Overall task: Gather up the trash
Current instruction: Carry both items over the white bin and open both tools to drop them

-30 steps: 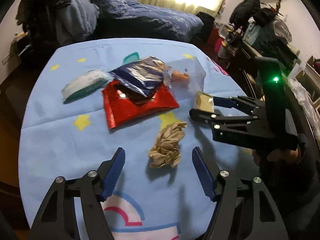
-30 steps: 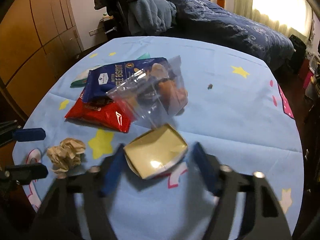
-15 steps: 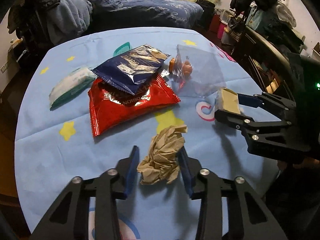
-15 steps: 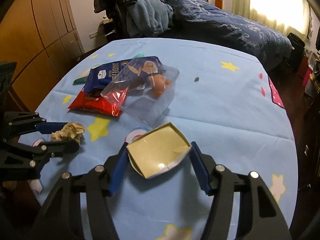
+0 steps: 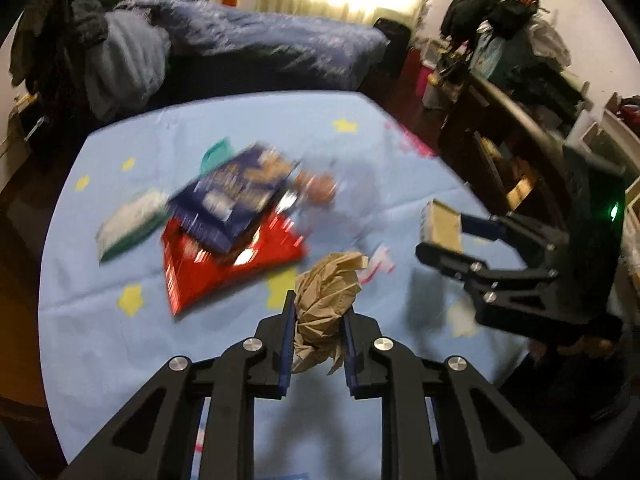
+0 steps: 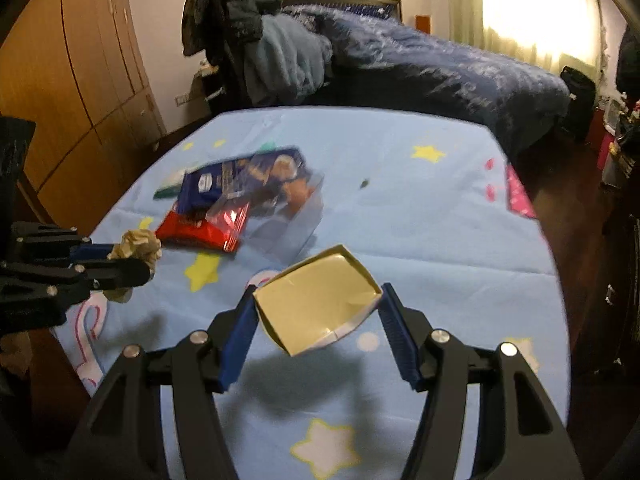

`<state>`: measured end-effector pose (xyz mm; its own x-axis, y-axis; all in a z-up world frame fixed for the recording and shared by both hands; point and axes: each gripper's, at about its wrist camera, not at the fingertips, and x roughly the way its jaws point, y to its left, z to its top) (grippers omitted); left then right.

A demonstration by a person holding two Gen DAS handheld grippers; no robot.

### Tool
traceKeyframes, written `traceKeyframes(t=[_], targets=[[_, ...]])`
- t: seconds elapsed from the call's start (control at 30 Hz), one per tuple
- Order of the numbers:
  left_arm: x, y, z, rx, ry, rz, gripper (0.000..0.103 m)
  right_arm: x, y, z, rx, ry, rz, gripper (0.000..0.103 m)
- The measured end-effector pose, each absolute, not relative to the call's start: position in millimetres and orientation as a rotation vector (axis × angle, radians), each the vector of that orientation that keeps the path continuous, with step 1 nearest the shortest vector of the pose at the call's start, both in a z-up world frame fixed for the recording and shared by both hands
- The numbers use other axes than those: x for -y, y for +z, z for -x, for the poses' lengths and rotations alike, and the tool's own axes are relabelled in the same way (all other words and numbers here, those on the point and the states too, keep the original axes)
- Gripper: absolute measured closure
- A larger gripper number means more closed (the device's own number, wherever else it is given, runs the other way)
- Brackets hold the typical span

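A crumpled brown paper ball [image 5: 326,304] sits squeezed between the blue pads of my left gripper [image 5: 318,322], whose jaws are still closing on it, and it hangs lifted off the blue tablecloth [image 5: 100,320]. My right gripper [image 6: 318,318] is shut on a folded yellow paper box [image 6: 316,304], held above the cloth with its shadow beneath. Each gripper shows in the other's view: the paper ball [image 6: 138,246] at the left, the paper box [image 5: 442,226] at the right.
On the table lie a red snack bag [image 5: 232,268], a dark blue biscuit bag [image 5: 236,196], a clear plastic bag with orange pieces [image 6: 288,208] and a wet-wipes pack [image 5: 132,222]. A bed [image 6: 420,64] stands behind, a wardrobe [image 6: 60,80] left, cluttered furniture [image 5: 520,120] right.
My left gripper closed around the paper ball and lifted it off the cloth. My right gripper rose with the yellow box held between its pads.
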<state>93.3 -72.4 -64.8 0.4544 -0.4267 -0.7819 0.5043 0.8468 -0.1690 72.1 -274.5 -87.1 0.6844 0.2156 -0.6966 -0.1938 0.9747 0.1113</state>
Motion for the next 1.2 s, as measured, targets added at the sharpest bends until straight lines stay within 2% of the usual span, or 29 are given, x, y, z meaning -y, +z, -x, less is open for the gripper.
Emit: traceKeyframes(t=[0.3, 0.5, 0.8, 1.2], targets=[[160.8, -12.7, -118.8, -0.836, -0.716, -0.116, 0.083, 354.5, -38.2, -52.3, -0.635, 0.076, -0.07, 0.042], [245.0, -4.2, -147.7, -0.865, -0.819, -0.101, 0.083, 425.5, -38.1, -48.3, -0.594, -0.051, -0.135, 0.042], [375.9, -44.7, -176.2, -0.957, -0.865, -0.198, 0.083, 532.8, -97.4, -50.5, -0.652, -0.243, -0.295, 0.042], [480.8, -136.5, -220.3, -1.154, -0.816, -0.321, 0.083, 601.7, -213.6, -92.9, -0.787, -0.304, -0.458, 0.042]])
